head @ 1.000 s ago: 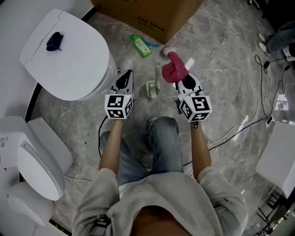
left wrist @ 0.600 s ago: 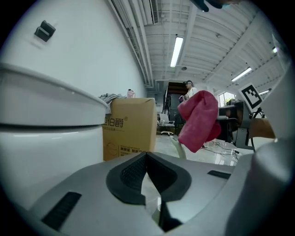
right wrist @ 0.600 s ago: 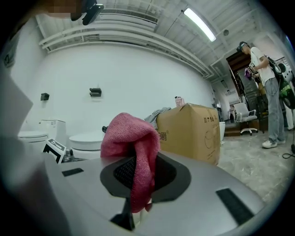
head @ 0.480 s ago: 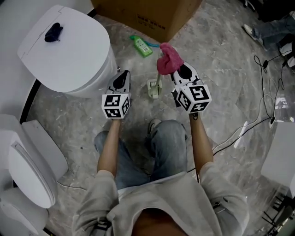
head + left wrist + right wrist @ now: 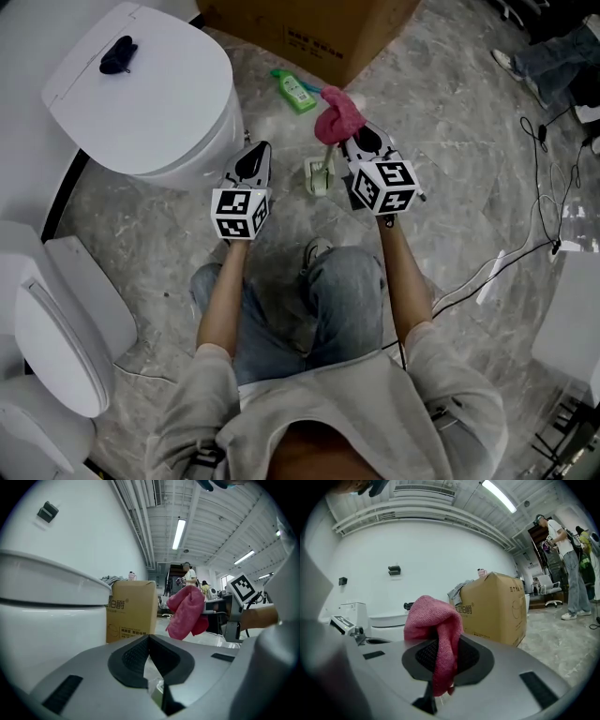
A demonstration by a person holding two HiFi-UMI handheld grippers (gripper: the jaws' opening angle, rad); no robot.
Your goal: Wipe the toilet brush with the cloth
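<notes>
The toilet brush (image 5: pixel 320 174) stands upright in its pale holder on the marble floor, between my two grippers. Its thin handle rises toward the pink cloth (image 5: pixel 334 114). My right gripper (image 5: pixel 353 141) is shut on that cloth, which bunches over the top of the handle. In the right gripper view the cloth (image 5: pixel 437 637) hangs folded between the dark pads. My left gripper (image 5: pixel 254 153) is shut with nothing in it, left of the brush and apart from it. The left gripper view shows the cloth (image 5: pixel 187 611) hanging ahead to the right, with the brush hidden.
A white toilet (image 5: pixel 141 89) with its lid down stands at the back left, a dark object (image 5: pixel 117 54) on it. A green bottle (image 5: pixel 295 91) lies by a cardboard box (image 5: pixel 309 28). Another toilet (image 5: pixel 52 319) is at the left, cables (image 5: pixel 539 178) at the right.
My right gripper has carried the pink cloth left and away from me, from beside the brush to over the top of its handle. The left gripper has hardly moved.
</notes>
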